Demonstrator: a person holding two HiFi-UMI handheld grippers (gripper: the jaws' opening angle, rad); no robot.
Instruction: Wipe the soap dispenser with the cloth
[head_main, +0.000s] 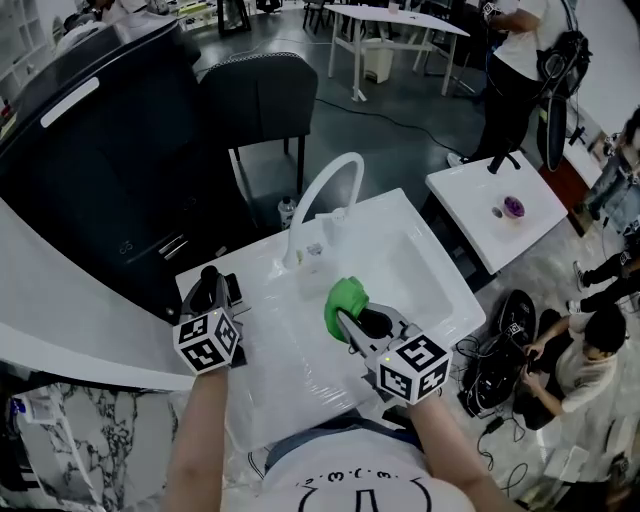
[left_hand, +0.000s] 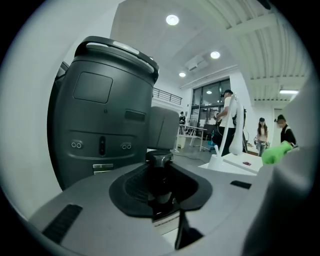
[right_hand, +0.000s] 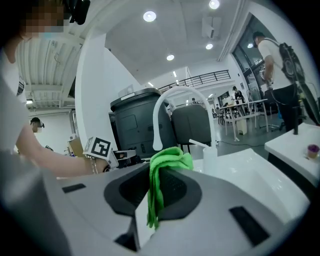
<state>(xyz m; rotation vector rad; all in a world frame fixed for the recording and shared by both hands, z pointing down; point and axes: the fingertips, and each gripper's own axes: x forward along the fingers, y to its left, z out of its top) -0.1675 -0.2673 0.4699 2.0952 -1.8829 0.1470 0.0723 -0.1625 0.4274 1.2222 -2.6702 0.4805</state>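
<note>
**Cloth and bottle each in a claw, wiping not yet begun**

Over the white sink (head_main: 430, 270), the left gripper (head_main: 208, 285) was clamped, jaws only partly apart, on a dark pump-topped bottle, by my judgement the soap dispenser (left_hand: 159, 172), at the basin's left edge. The right gripper (head_main: 352, 320) pinched the green cloth (head_main: 346, 298) above the basin, well apart from it. Both forearms reached in from the near edge, claws tipped slightly downward. The next move, I judged, called for bringing the bunched cloth against the bottle's side.

White worktop (head_main: 258, 258) with sunken basin (head_main: 405, 268); wrinkled clear film over its near part. Arched white tap (head_main: 338, 158) rises from the back rim. Soap dispenser (right_hand: 210, 156) upright just beside the tap.
</note>
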